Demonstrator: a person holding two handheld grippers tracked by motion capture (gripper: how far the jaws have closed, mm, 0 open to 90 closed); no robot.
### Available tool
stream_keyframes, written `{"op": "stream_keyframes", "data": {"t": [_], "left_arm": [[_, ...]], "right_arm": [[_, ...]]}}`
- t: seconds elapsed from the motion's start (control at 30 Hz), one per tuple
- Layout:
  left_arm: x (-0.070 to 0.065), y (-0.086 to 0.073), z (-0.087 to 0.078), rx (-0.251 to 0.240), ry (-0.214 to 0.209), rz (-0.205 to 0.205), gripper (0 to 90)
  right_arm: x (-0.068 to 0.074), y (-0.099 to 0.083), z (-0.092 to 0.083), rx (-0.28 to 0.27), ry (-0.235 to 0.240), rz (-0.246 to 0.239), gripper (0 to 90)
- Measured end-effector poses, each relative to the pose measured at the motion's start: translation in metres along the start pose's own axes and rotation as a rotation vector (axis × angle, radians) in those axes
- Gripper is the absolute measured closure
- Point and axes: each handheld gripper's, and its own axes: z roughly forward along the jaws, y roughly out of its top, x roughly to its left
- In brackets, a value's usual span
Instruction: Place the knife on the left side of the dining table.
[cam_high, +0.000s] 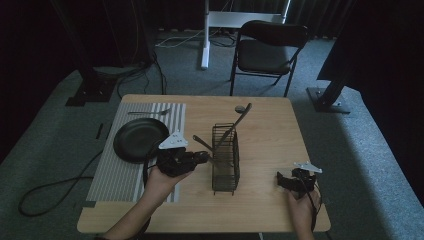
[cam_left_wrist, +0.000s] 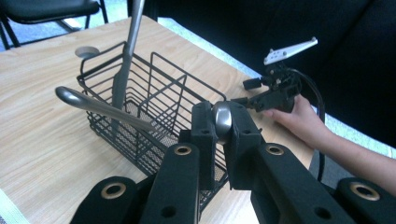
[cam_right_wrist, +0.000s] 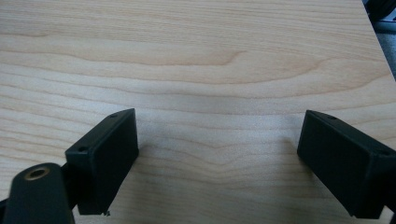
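- Around the middle of the desk (cam_high: 270, 125) sits a black wire basket (cam_high: 225, 159), standing upright, with a divider splitting it into compartments.
- Left gripper (cam_high: 200, 158) is at about 9 o'clock of the basket, just beside its wall, and its jaws are clamped tight on the end of a metal utensil handle (cam_left_wrist: 222, 120). No gap there, it's properly pinched.
- That utensil (cam_left_wrist: 100, 108) sticks out past the jaws over the basket's near rim, pretty much level. Can't tell if it's a spoon or a fork from here.
- Another long utensil (cam_high: 239, 121) leans out of the basket's far end, tilted toward 1 o'clock.
- Right gripper (cam_high: 284, 179) rests down at 4 o'clock of the basket, well apart from it, jaws wide apart with just bare wood between them.
- Over at 9 o'clock there's a black plate (cam_high: 140, 139) on a striped placemat (cam_high: 120, 175), with a fork (cam_high: 150, 112) at the mat's far edge.
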Motion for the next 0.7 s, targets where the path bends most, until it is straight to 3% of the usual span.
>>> {"op": "stream_keyframes", "data": {"t": [0.27, 0.33, 0.47, 0.53, 0.7], "left_arm": [[-0.002, 0.002, -0.007, -0.017, 0.009, 0.009, 84.1], [-0.003, 0.003, -0.014, -0.048, 0.015, -0.003, 84.1], [-0.006, 0.008, -0.02, -0.054, 0.005, 0.012, 84.1], [-0.008, 0.01, -0.027, -0.098, 0.008, 0.004, 84.1], [-0.013, 0.016, -0.036, -0.121, 0.015, 0.03, 84.1]], "right_arm": [[0.0, 0.0, 0.0, 0.0, 0.0, -0.001, 11.5], [0.0, 0.0, 0.0, 0.0, 0.0, 0.0, 11.5], [0.0, 0.0, 0.0, 0.0, 0.0, 0.0, 11.5], [0.0, 0.0, 0.0, 0.0, 0.0, 0.0, 11.5], [0.0, 0.0, 0.0, 0.0, 0.0, 0.0, 11.5]]}}
